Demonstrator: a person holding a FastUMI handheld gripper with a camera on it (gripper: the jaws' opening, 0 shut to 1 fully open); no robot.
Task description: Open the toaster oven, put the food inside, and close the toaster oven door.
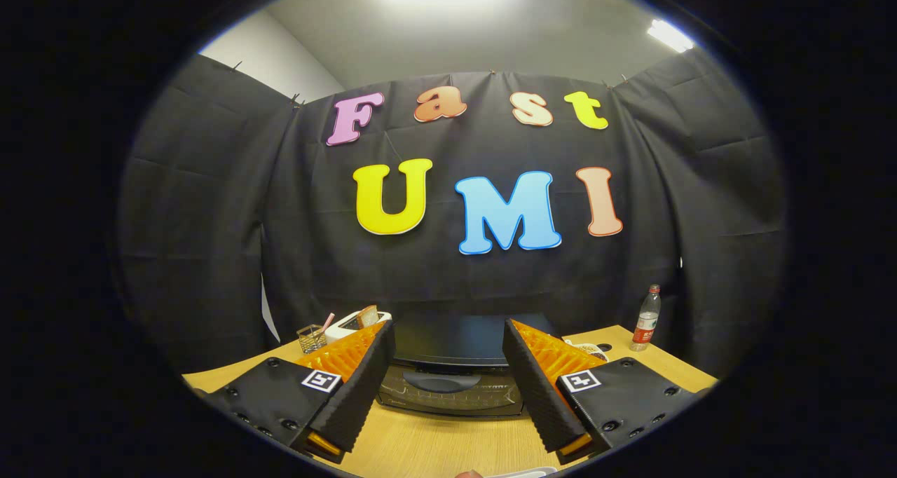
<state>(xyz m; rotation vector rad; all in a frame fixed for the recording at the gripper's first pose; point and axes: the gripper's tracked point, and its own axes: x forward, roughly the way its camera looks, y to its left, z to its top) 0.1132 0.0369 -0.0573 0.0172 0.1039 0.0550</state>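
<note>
A black toaster oven (454, 366) stands on the wooden table (448, 443), straight ahead of my fingers and beyond them. Its door is shut, with the handle (443, 382) across the upper front. My gripper (448, 376) is open, its two black ribbed pads (364, 387) spread wide with nothing between them. Behind the left finger a white toaster (350, 322) holds a slice of bread (367, 316) sticking up from its slot.
A small wire basket (311, 338) with a pink stick stands at the table's back left. A plastic water bottle (647, 319) stands at the back right. A plate-like item (587, 350) lies behind the right finger.
</note>
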